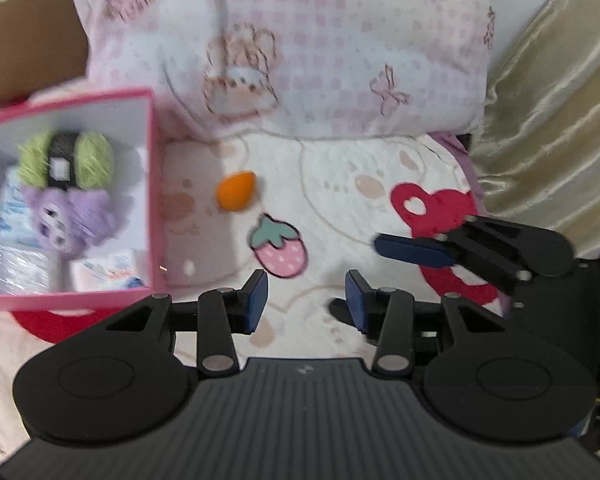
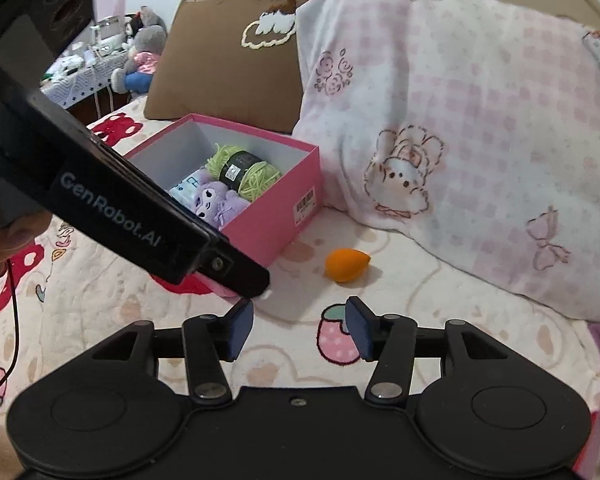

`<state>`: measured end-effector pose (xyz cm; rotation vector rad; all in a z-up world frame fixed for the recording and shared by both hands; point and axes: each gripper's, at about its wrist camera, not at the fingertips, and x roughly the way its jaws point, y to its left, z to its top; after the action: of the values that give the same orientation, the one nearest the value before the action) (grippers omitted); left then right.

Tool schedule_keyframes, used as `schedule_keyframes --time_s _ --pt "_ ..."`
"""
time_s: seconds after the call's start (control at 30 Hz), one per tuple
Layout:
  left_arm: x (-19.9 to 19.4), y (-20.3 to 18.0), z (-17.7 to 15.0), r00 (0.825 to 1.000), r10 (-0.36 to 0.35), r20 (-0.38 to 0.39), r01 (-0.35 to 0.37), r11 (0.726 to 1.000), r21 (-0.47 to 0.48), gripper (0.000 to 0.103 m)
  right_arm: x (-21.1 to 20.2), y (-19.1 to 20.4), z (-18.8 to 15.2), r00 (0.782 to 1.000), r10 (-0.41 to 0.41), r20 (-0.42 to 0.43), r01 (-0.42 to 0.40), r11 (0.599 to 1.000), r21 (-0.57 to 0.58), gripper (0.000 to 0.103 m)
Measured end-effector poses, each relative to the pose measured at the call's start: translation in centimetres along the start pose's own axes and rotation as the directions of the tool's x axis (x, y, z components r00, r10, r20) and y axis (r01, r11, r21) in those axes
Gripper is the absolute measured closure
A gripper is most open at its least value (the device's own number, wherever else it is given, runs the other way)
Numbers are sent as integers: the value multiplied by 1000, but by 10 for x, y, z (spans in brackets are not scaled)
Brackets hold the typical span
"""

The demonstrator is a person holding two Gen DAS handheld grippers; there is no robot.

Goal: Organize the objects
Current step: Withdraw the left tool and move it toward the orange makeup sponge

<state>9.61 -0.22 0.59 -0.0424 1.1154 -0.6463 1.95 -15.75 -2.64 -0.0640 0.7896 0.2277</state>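
Observation:
An orange egg-shaped sponge (image 1: 236, 191) (image 2: 346, 265) lies on the bedspread, just right of an open pink box (image 1: 153, 200) (image 2: 284, 208). The box holds a green yarn ball (image 1: 66, 160) (image 2: 244, 170), a purple plush toy (image 1: 68, 216) (image 2: 216, 204) and tissue packets (image 1: 20, 268). My left gripper (image 1: 308, 300) hovers open over the bedspread, short of the sponge, with nothing between its pads. My right gripper (image 2: 300, 326) is open and empty too, nearer than the sponge. Its blue pad (image 1: 412, 250) shows at the right of the left wrist view.
A pink-checked pillow (image 1: 340, 60) (image 2: 480, 120) lies right behind the sponge, with a brown pillow (image 2: 228, 68) behind the box. The left gripper's black body (image 2: 132, 208) crosses in front of the box. A side table with plush toys (image 2: 140, 60) stands far left.

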Motion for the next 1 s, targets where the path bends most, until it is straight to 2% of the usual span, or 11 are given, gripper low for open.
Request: schedule_keyframes --time_s 0.03,0.17,0.33,0.43,0.5,0.53,0.67,0.8,0.9,1.0 --pt "4 0 2 1000 -4 -7 4 1000 -9 61 5 -5 -1 1000 4 -5 -4 1000 7 46" --pt "18 -2 6 997 77 21 -77 997 9 61 19 -17 -5 1000 -4 12 4 1000 7 45" --pt "35 -1 9 992 111 54 -112 994 11 61 32 -27 -10 999 5 36 -6 999 32 45" --pt "49 0 10 985 136 103 -138 990 15 61 40 -29 -11 998 5 58 -7 1000 30 46" --pt "57 1 11 982 125 143 -128 992 12 61 49 -30 -12 998 4 66 -5 1000 15 45" --pt "63 3 13 983 108 150 -110 994 5 61 53 -31 -13 998 4 67 -5 1000 11 42" --pt "79 4 20 977 116 177 -118 993 0 61 71 -39 -14 997 10 79 -14 999 44 26" --pt "94 7 29 971 145 189 -146 989 -7 61 88 -50 -14 993 -12 115 5 998 60 26" --pt "105 15 33 962 182 205 -183 983 -15 59 102 -62 -15 989 17 144 -29 996 81 26" --pt "118 24 37 963 190 190 -188 982 -30 58 119 -70 -17 986 35 160 -54 992 114 26"
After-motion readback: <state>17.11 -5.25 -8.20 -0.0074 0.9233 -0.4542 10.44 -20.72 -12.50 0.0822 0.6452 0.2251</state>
